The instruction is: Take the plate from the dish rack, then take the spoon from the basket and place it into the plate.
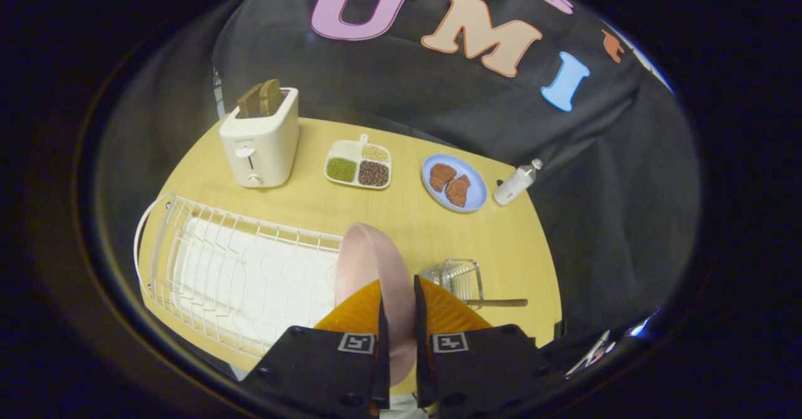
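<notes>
Edgewise, the pink plate stands between the two fingers of the gripper, which are clamped on its rim from both sides, lifted above the right end of the wire rack. Just beyond the fingers, to the right, the small wire basket sits on the table with the spoon poking out sideways by its wooden handle (its bowl end is hidden). A thin hold on a smooth rim looks the main risk: the plate could pivot or slide out if swung fast. Its lower edge may also catch a rack wire while close above it. A careless set-down could knock the basket. Farther off stand a toaster, a divided dish, a blue plate and a bottle, well apart.
</notes>
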